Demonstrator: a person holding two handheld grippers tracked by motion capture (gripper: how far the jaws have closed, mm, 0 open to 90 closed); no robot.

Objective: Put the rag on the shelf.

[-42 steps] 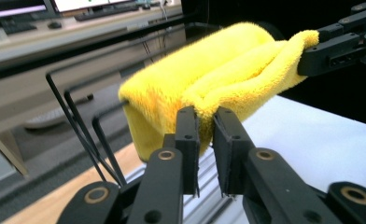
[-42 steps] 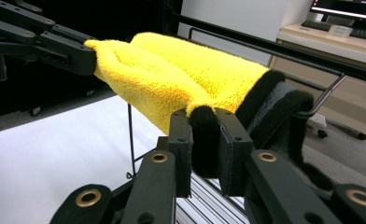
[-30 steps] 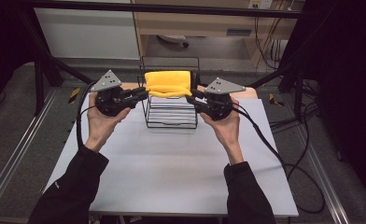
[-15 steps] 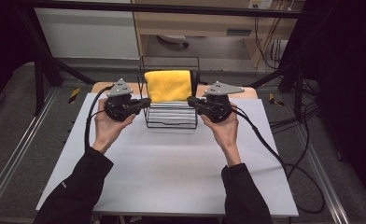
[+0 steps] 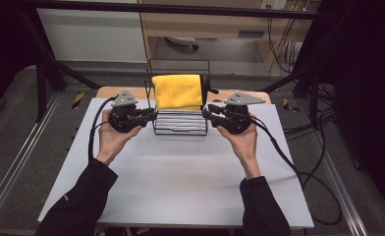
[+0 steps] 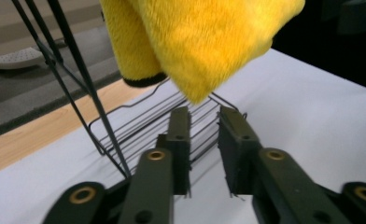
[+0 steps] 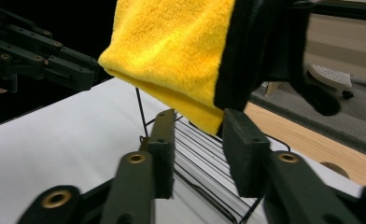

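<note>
A yellow towel (image 5: 177,91) hangs over the top bar of a black wire rack (image 5: 180,130) at the back middle of the white table (image 5: 180,187). My left gripper (image 5: 153,115) sits at the rack's left side, low down, open and holding nothing. My right gripper (image 5: 205,113) mirrors it at the rack's right side, also open and holding nothing. In the left gripper view the towel (image 6: 195,37) hangs just above and beyond my spread jaws (image 6: 204,116). The right gripper view shows the towel (image 7: 172,46) over my open jaws (image 7: 200,121), with the left gripper (image 7: 41,51) beyond.
A black piece (image 7: 265,42) hangs at the towel's right edge. A wooden strip (image 5: 107,92) runs behind the white table top. Cables trail from both grippers, the right one (image 5: 298,172) looping off the table's right side. Dark frame posts stand at both sides.
Both grippers were at the towel's upper corners; they have let go, dropped lower and drawn back toward the person. The towel now hangs spread on the rack.
</note>
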